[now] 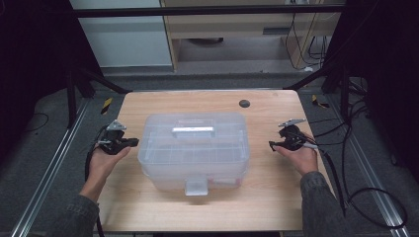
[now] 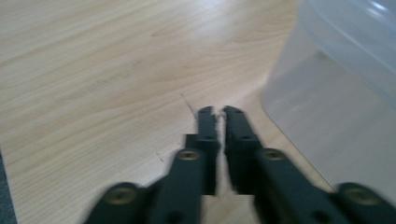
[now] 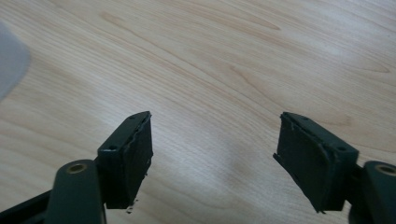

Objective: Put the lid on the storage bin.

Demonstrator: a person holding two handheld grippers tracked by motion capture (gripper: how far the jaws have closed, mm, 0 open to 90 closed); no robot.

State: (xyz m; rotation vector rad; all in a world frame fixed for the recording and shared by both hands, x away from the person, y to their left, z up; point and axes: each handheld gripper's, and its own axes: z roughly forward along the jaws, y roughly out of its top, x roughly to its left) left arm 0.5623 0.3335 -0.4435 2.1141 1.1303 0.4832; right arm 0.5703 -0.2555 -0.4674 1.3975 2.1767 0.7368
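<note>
Wooden table [image 1: 267, 197] | translucent lidded box [image 1: 193, 148] centred | left gripper [image 2: 218, 114] together beside box | right gripper [image 3: 212, 140] apart over bare wood

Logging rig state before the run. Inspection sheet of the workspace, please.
Surface: light wooden table, a small dark round spot near its far edge.
Job's things: translucent plastic storage box, lid on, handle flat on top, front latch facing the person.
Clutter: nothing seen.
Grippers: left gripper left of the box, fingers nearly together, empty; right gripper right of it, fingers wide apart, empty.
Cables: black cables on the floor at right.
Surroundings: grey floor, dark frame, cabinets beyond.
</note>
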